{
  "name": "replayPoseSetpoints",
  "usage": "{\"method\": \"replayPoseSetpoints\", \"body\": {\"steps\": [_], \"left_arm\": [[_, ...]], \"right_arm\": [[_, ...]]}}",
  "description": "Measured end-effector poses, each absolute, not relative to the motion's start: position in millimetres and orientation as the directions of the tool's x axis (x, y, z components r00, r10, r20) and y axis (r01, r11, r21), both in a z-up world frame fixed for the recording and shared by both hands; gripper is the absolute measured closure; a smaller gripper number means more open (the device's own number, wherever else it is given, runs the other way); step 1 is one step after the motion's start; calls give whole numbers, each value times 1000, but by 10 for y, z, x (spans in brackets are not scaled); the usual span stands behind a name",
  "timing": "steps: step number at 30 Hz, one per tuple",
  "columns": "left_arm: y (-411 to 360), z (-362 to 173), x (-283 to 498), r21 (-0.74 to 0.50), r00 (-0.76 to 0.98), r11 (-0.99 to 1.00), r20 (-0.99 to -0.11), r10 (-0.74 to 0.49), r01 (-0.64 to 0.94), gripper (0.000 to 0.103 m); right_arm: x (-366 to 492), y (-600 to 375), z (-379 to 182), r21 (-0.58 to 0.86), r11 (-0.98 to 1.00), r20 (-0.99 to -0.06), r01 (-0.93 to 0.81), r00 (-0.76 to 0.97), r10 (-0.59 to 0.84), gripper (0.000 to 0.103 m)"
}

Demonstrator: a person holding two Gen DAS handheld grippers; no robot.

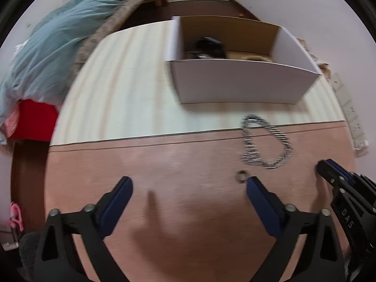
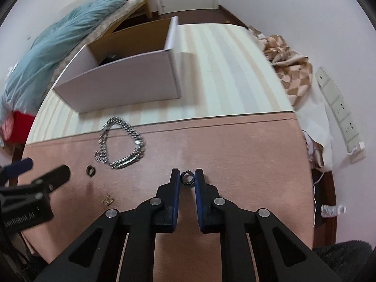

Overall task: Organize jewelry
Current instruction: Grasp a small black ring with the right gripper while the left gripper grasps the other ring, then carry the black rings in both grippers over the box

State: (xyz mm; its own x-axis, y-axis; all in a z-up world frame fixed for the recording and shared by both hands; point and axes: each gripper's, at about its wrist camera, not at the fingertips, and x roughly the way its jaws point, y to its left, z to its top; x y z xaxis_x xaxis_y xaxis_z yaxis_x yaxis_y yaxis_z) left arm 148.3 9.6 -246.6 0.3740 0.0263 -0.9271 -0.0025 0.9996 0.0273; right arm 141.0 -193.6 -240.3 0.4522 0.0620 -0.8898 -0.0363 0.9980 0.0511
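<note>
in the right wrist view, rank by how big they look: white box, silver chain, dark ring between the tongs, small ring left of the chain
1. white box
2. silver chain
3. dark ring and small ring: they look alike in size, so no ranking between them.

A silver chain bracelet [image 2: 121, 144], made of flat links, is seen lying in an open, uneven loop on the pinkish table surface, its far end reaching onto the pale striped cloth. A small dark ring [image 2: 187, 178] is shown standing on edge on the same surface, well to the right of the chain. A second small ring [image 2: 91, 170] is seen lying flat just below the chain's near-left end. A white open-topped cardboard box [image 2: 127, 80] with a brown interior is pictured standing upright on the cloth behind the chain, something dark lying inside it.
</note>
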Motion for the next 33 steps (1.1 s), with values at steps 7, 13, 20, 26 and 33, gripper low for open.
{"method": "replayPoseSetpoints", "body": {"steps": [7, 13, 20, 26, 33], "left_arm": [[-241, -2569, 1557, 12, 347, 996, -938, -18, 83, 41], [-338, -2615, 1546, 7, 340, 994, -940, -30, 107, 73], [-383, -2601, 1538, -3, 352, 992, -935, -49, 130, 93], [-314, -2461, 1527, -14, 385, 992, -921, -60, 121, 93], [-96, -2019, 1637, -66, 441, 993, -892, -100, 94, 93]], "right_arm": [[1412, -2061, -2365, 46, 999, -890, -8, 454, 45, 90], [1408, -2094, -2364, 51, 999, -891, 6, 452, 42, 90], [1417, -2104, -2334, 62, 998, -888, 12, 457, 50, 90], [1413, -2081, -2178, 84, 996, -873, 4, 483, 72, 90], [1550, -1994, -1805, 174, 985, -833, -20, 531, 158, 90]]}}
